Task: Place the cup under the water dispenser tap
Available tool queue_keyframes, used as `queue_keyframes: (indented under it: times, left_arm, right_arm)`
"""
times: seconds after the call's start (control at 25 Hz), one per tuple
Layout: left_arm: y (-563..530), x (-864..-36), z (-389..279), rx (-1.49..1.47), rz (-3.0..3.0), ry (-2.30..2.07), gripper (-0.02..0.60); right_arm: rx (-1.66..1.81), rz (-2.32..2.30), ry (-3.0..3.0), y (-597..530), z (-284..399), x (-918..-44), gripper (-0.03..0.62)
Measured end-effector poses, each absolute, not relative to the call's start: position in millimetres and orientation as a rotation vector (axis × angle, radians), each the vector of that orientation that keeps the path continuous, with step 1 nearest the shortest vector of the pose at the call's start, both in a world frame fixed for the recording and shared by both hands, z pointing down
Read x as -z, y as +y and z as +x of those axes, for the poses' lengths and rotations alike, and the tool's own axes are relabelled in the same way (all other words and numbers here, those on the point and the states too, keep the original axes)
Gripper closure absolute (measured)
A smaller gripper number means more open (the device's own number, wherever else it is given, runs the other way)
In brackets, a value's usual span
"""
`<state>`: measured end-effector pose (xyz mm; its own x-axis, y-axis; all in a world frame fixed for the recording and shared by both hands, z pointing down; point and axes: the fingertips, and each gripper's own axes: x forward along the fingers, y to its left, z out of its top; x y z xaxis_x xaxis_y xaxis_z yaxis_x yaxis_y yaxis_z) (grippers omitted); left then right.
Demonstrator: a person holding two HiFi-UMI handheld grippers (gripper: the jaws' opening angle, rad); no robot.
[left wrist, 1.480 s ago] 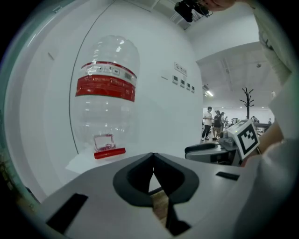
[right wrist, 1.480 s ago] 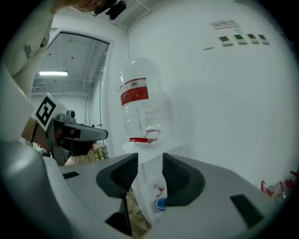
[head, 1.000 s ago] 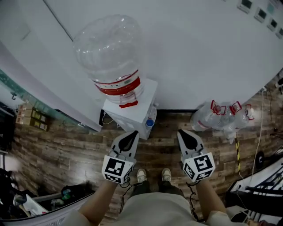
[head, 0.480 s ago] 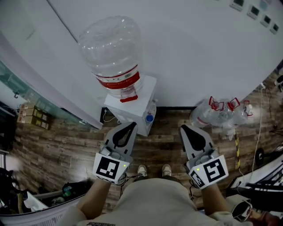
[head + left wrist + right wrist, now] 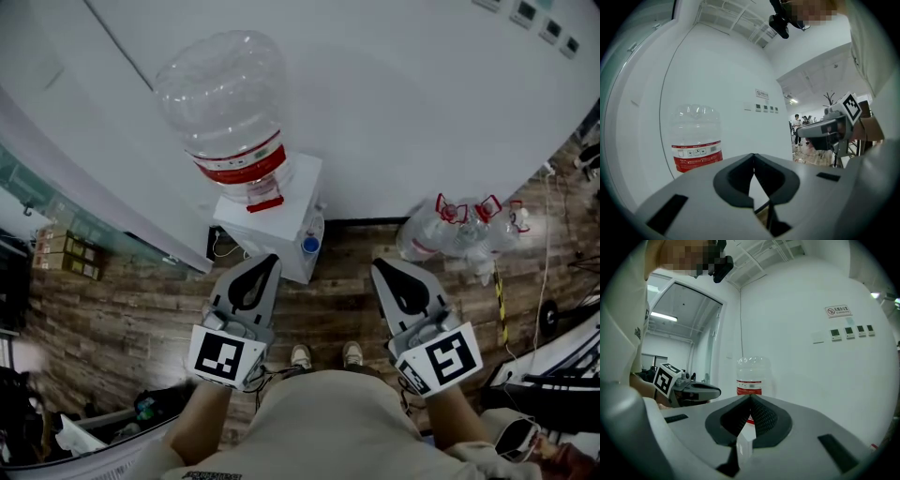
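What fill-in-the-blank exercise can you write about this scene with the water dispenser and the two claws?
1. The big clear bottle on top of the white dispenser carries a ____ label.
2. The left claw and the right claw are both ____ and hold nothing.
3. In the head view, the spare empty bottles lie on the floor to the ____ of the dispenser.

Missing words: red; shut; right.

Left claw (image 5: 270, 259), right claw (image 5: 378, 265) grey; shirt (image 5: 328, 422) beige.
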<state>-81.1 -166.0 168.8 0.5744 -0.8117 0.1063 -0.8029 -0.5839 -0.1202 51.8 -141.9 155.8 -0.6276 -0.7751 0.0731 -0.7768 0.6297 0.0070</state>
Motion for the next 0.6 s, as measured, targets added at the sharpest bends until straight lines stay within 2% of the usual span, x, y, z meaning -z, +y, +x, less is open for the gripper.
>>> queue_keyframes:
  times: [0.6]
  left_arm:
    - [-165.0,-177.9,-87.2,0.249,-2.749,1.386,0.575]
  right_arm:
    - [-0.054,1.330,-2.750,-139.6,44.7,-162.2,0.586]
